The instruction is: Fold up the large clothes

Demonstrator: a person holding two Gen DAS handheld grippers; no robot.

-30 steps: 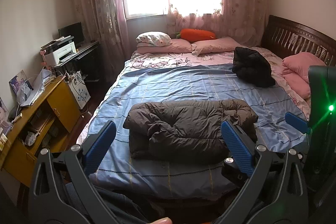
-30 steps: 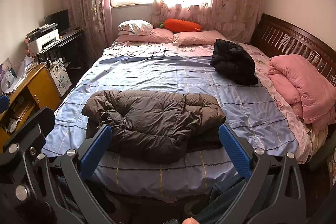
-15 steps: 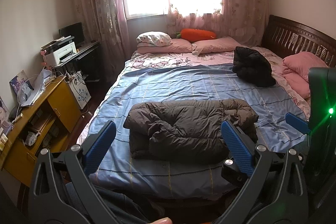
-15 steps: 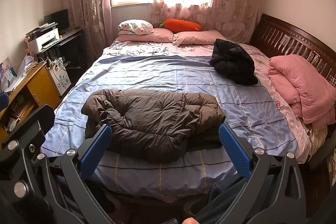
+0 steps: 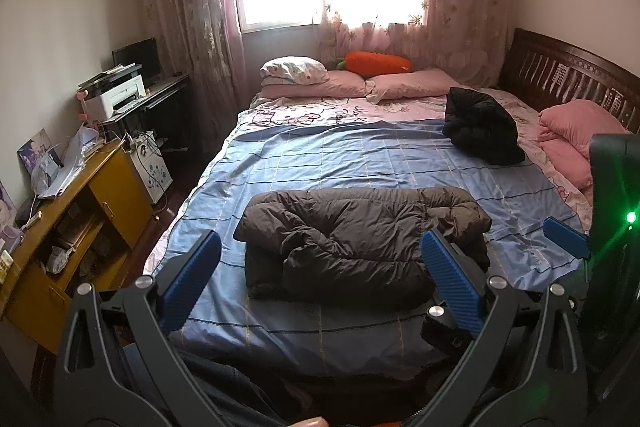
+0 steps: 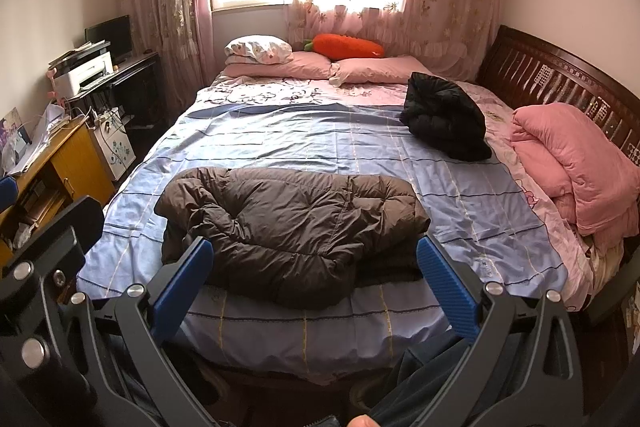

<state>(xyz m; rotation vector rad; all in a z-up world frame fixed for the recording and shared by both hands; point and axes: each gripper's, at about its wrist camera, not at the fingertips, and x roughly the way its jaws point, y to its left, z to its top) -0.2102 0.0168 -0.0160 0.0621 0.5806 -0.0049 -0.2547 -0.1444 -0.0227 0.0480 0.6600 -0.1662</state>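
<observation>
A brown puffer jacket lies bundled in a folded heap on the near part of the blue checked sheet. My left gripper is open, held back from the foot of the bed, its blue pads framing the jacket with nothing between them. My right gripper is open too, also short of the bed edge and empty. Part of the right gripper shows at the right edge of the left wrist view. A black jacket sits folded at the far right of the bed.
Pink pillows and an orange carrot cushion line the window side. A pink quilt is piled by the dark wooden headboard on the right. A yellow cabinet and a desk with a printer stand left of the bed.
Both views have shifted very slightly; the jacket sits a touch higher in frame. Both grippers stay open and nothing was taken hold of.
</observation>
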